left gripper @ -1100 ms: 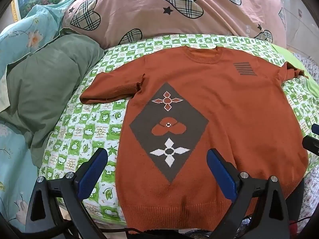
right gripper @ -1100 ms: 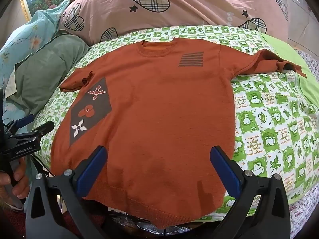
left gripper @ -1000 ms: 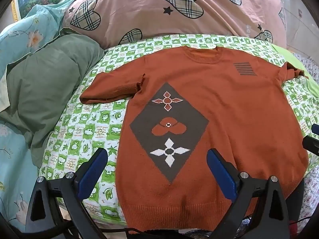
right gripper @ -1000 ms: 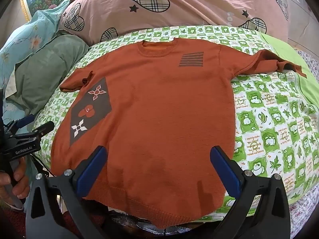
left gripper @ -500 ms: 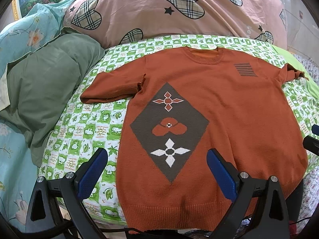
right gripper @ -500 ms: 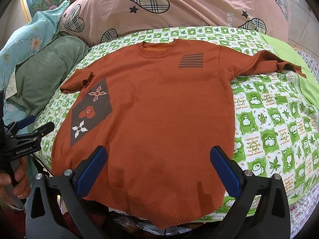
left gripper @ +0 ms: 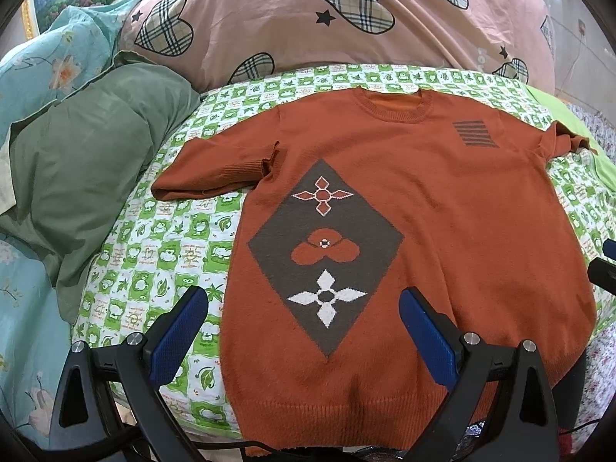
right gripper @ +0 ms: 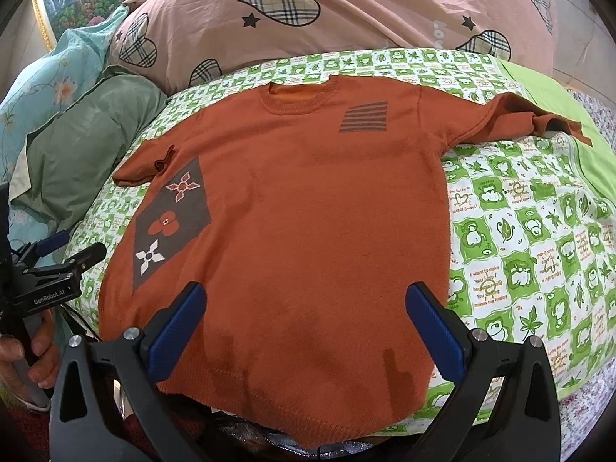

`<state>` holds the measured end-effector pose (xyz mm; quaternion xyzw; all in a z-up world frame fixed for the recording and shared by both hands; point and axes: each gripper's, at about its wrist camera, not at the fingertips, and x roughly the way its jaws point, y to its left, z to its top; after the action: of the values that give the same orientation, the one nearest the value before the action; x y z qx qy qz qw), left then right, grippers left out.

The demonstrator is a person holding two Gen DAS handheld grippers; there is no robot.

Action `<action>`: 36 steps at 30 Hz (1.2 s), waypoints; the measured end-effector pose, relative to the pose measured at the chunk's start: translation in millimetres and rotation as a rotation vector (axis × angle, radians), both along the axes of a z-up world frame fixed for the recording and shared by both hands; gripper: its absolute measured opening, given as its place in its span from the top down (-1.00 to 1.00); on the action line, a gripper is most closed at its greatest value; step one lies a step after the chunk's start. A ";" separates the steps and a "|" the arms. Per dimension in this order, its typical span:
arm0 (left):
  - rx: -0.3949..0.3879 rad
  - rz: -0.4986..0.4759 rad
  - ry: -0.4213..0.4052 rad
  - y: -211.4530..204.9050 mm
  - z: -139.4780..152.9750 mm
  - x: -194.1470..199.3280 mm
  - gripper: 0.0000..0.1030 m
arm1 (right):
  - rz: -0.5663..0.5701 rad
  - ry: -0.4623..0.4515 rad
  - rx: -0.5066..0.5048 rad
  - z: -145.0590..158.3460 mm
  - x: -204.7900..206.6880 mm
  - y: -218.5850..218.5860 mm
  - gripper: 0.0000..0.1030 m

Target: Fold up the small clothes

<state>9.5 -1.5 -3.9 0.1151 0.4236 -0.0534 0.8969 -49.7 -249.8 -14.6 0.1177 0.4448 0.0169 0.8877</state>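
An orange knit sweater (left gripper: 442, 208) lies flat, front up, on a green-and-white checked sheet (left gripper: 154, 269). It has a grey diamond patch with flowers (left gripper: 325, 258) and grey stripes at the chest (left gripper: 475, 133). Its left sleeve (left gripper: 215, 171) is folded in; the other sleeve (right gripper: 519, 119) stretches out to the right. My left gripper (left gripper: 304, 308) is open above the hem near the diamond. My right gripper (right gripper: 304, 304) is open above the sweater (right gripper: 327, 211) near its lower hem. Both are empty.
A pink quilt with plaid hearts (left gripper: 308, 19) lies behind the sweater. A green pillow (left gripper: 88, 154) and a teal floral cover (left gripper: 46, 65) lie at the left. The left gripper and the hand holding it show at the left in the right wrist view (right gripper: 46, 281).
Both cameras shifted very slightly; the sweater and grippers stay as they were.
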 end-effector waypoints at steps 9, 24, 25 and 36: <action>-0.037 0.001 0.063 -1.8 -6.0 14.6 -0.94 | -0.047 0.002 0.032 -7.9 10.5 -28.9 -0.99; 0.062 0.027 0.058 -19.0 -22.6 40.5 -0.94 | -0.391 -0.134 0.064 12.8 60.4 -224.1 -0.90; 0.073 0.030 0.064 -20.2 -24.4 42.8 -0.94 | -0.432 -0.139 0.068 14.8 67.4 -245.0 -0.78; 0.004 0.013 0.106 -38.1 -44.3 73.2 -0.94 | -0.741 -0.129 0.166 -5.8 145.3 -428.9 0.04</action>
<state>82.7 -39.6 -48.2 0.1110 0.4712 -0.0528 0.8734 95.6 -678.7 -20.4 0.3406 0.3124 -0.2619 0.8472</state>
